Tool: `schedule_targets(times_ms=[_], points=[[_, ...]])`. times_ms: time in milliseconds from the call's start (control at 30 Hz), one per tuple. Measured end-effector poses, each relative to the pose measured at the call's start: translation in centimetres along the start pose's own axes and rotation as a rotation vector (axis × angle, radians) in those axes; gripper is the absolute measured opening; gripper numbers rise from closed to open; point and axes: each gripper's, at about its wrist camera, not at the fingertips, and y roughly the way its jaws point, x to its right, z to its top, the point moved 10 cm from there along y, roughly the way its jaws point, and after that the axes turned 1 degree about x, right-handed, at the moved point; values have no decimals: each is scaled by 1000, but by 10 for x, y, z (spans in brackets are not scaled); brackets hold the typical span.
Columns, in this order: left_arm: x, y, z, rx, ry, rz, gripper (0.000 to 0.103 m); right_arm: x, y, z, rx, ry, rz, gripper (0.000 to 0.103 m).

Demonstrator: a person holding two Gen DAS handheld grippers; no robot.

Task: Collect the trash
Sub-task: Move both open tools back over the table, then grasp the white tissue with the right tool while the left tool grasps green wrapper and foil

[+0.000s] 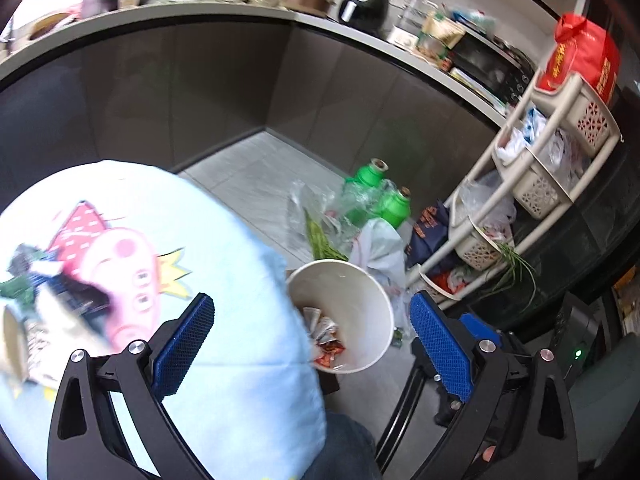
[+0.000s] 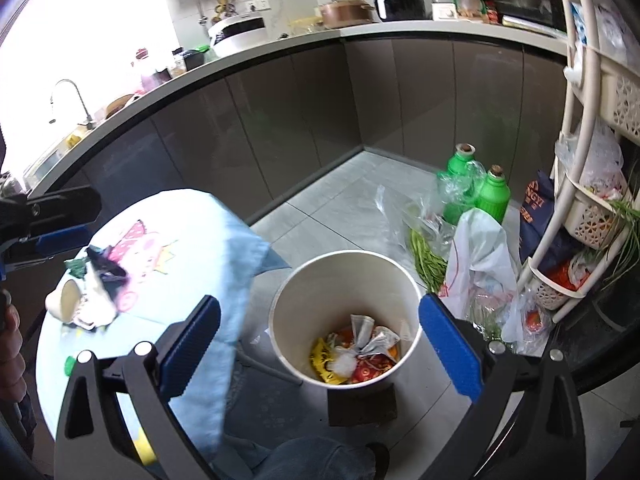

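A white round bin [image 2: 308, 300] stands on the floor beside the table and holds several crumpled wrappers [image 2: 360, 350]; it also shows in the left wrist view [image 1: 360, 292]. My right gripper [image 2: 320, 344] is open and empty, above the bin. My left gripper [image 1: 310, 344] is open and empty, over the table's right edge; it also shows in the right wrist view [image 2: 60, 236]. Trash lies on the light blue cartoon tablecloth [image 2: 192, 248]: a tipped paper cup [image 2: 66, 300], a dark wrapper [image 2: 104, 266] and crumpled white paper [image 2: 98, 304]. The same pile is blurred in the left wrist view [image 1: 44, 300].
Two green bottles [image 2: 494, 196], plastic bags [image 2: 480, 264] and green beans [image 2: 426, 258] lie on the floor beyond the bin. A beige basket rack [image 2: 580, 208] stands at the right. Dark cabinets under a cluttered counter [image 2: 360, 32] close the back. A small green cap [image 2: 70, 362] sits near the table's front.
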Motion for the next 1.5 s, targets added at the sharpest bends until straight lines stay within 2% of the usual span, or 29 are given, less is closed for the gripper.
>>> schedule_targets(times_ms=[367,767,967,1233,1300,1367,1467,1500], points=[[-78,-88,-28,55,-76,137,94,-84,-35,0,-1,-134,57,99],[-181,-155,-79,77,-205,261,94,-175,-36,-13,-51,-265,133,99],[-239,-176,-115,58,-297,333,94,-232,-24,-35,-123,-355,234,99],[-276,-182,-149,20,-384,329,94,-296,4,-53,-192,-452,327,99],[-282,-182,-150,21,-390,325,94,-307,17,-55,-220,-464,333,94],[-287,-180,-150,21,-395,323,94,-312,28,-56,-243,-476,332,80],[-296,-176,-147,13,-399,325,94,-318,50,-56,-269,-494,321,66],[-298,-173,-146,10,-397,329,94,-320,56,-56,-277,-497,322,65]])
